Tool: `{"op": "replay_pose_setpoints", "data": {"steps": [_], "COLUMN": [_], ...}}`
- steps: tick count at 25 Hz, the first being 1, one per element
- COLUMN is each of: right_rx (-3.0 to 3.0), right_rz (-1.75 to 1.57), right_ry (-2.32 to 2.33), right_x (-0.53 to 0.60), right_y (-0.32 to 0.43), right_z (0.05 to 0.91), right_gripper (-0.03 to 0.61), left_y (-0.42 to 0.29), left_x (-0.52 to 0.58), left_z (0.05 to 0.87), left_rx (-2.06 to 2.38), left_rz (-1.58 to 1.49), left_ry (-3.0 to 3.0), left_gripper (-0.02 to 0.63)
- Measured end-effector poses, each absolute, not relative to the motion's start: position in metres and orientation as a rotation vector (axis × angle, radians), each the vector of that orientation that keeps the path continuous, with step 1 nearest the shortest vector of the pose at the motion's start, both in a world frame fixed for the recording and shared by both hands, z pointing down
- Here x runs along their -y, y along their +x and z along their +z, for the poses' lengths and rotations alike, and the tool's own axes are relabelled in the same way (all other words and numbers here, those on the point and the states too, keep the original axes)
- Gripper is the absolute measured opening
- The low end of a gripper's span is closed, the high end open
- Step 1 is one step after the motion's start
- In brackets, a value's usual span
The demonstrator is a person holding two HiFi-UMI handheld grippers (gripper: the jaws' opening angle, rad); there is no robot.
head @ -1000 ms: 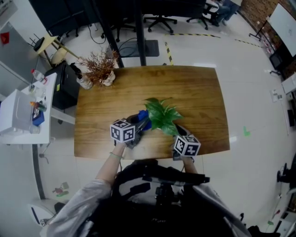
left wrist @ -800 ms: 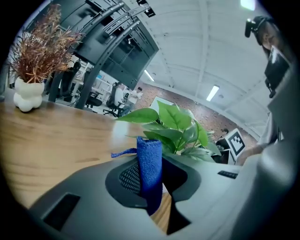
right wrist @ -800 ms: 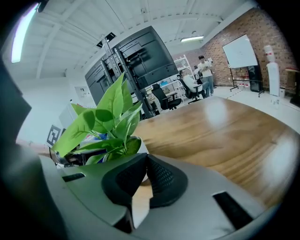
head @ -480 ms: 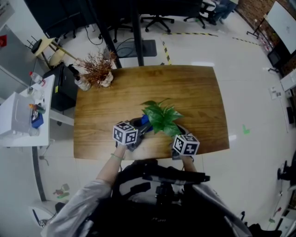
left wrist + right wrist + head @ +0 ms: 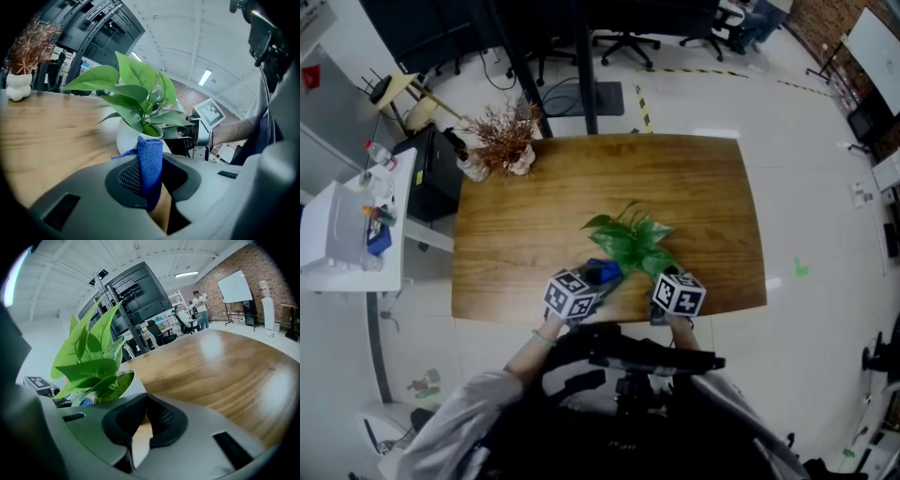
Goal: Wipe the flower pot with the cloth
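A leafy green plant [image 5: 628, 239] stands in a white flower pot [image 5: 127, 137] near the front edge of the wooden table [image 5: 703, 187]. In the head view the leaves hide the pot. My left gripper [image 5: 151, 176] is shut on a folded blue cloth [image 5: 150, 151], whose top edge lies against the pot's near side. In the head view the cloth [image 5: 605, 272] shows just left of the plant. My right gripper [image 5: 144, 414] sits at the pot's [image 5: 136, 383] right side, its pads shut together with nothing between them.
A white vase of dried brown twigs [image 5: 502, 141] stands at the table's far left corner. Left of the table is a white side table with small items [image 5: 356, 225]. Office chairs [image 5: 623, 42] and a black stand are beyond the far edge.
My left gripper has carried the cloth right and nearer to me, round the pot's front. The right gripper has stayed by the pot.
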State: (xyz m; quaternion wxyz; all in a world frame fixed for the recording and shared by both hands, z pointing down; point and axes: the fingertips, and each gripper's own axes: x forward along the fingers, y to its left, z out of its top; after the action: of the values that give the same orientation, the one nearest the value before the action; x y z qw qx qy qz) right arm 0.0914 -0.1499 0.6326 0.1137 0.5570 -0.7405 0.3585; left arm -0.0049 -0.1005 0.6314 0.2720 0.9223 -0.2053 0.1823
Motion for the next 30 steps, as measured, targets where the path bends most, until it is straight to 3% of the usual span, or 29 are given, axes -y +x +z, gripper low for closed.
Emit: {"op": "replay_pose_setpoints", "data": {"steps": [6,11,30], "right_rx": [2.206,2.225,2.198], "right_rz": [1.104,1.091,1.054], "right_ry": [1.632,1.564,1.571], "right_x": [0.142,0.121,0.127], "right_y": [0.094,0.078,0.077], "right_z": [0.634,0.628,0.625], "right_gripper": [0.009,0.009,0.009], "left_y": [-0.044,-0.067,-0.022], "left_x": [0.141,0.193,0.183], "left_z": [0.619,0.621,0.625], "left_rx": [0.785,0.883,0.608], "left_rz": [0.310,0.349,0.288], "left_ry": [2.381,2.394,2.495], "left_gripper": [0.071,0.071,0.071]}}
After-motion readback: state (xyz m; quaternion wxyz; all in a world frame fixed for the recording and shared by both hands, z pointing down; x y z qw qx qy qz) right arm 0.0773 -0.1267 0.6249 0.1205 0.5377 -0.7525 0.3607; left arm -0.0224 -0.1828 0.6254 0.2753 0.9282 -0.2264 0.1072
